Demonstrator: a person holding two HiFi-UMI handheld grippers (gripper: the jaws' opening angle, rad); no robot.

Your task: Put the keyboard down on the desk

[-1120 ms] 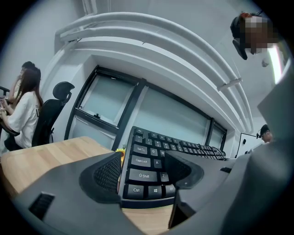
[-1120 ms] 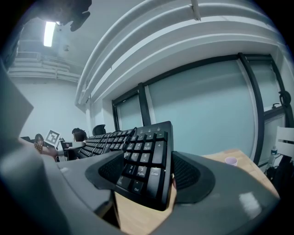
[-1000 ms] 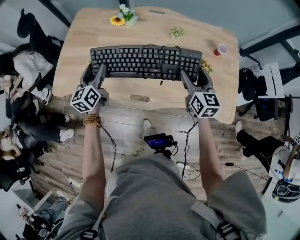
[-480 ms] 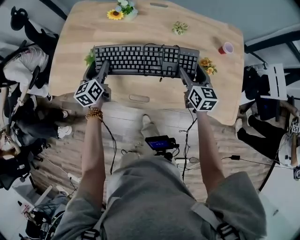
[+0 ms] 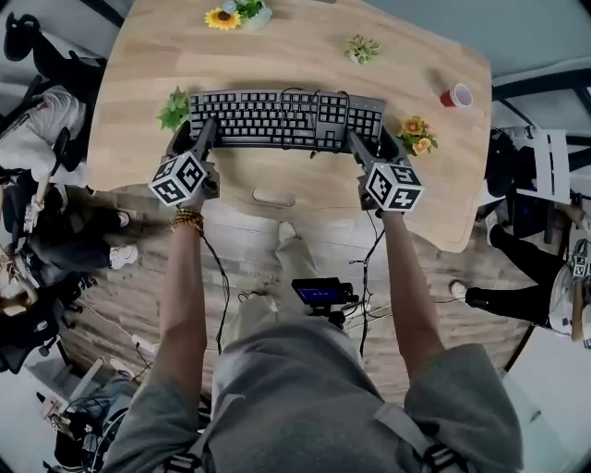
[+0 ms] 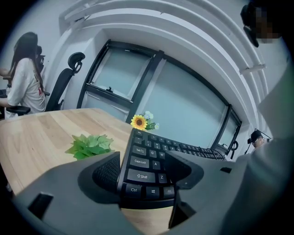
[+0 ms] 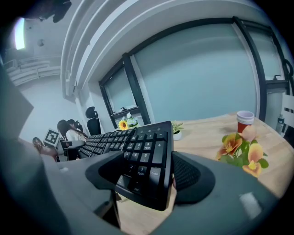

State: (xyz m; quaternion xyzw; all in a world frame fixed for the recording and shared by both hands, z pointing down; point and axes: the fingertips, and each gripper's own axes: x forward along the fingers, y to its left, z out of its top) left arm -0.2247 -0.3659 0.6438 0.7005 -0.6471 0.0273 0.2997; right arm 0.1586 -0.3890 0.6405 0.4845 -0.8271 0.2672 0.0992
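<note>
Nearest me, the person's arms reach out over the near edge of the desk point(image 5: 305, 55). The left gripper point(image 5: 197, 139) has its jaws wide but clamped on the left end of the black keyboard point(image 5: 286, 118), and the right gripper point(image 5: 367, 148) grips the number-pad end likewise. The keyboard lies across the middle of the desk, low over the wood; I cannot tell whether it touches. Green leaves point(image 5: 174, 109) lie just beside its left end and orange flowers point(image 5: 417, 134) just beside its right. Further right stands a red cup point(image 5: 456, 95), contents unseen. At the far edge, a small pot point(image 5: 362, 48) holds a green plant, and a sunflower point(image 5: 224, 18) stands in another.
</note>
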